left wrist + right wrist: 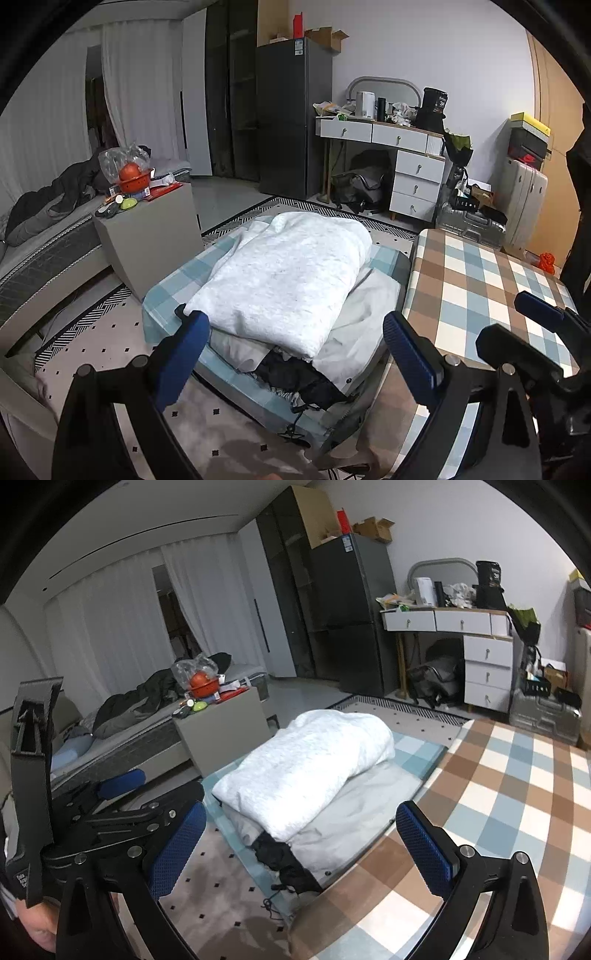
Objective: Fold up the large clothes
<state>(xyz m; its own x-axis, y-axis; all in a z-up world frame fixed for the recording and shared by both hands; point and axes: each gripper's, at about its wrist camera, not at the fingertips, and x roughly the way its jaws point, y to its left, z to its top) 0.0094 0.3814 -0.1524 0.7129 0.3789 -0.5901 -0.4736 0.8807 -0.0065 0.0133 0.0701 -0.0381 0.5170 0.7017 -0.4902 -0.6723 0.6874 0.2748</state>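
A folded white garment point(284, 277) point(306, 760) lies on top of a stack of clothes on a low surface with a blue checked cover point(166, 291) point(417, 749). Under it are a pale grey garment point(369, 314) point(354, 819) and a black garment point(295, 376) point(280, 856) with a drawstring hanging off the near edge. My left gripper point(295, 358) hovers open just in front of the stack, nothing between its blue pads. My right gripper point(299, 845) is open too, held near the stack's front corner. The right gripper's blue fingers point(539, 310) show in the left wrist view.
A table with a brown and blue checked cloth point(480, 280) point(517, 794) stands right of the stack. A grey cabinet point(147, 236) with a red bowl sits to the left, beside a bed point(129, 720). Behind are a dark fridge point(291, 118), a white desk point(402, 155) and suitcases point(524, 199).
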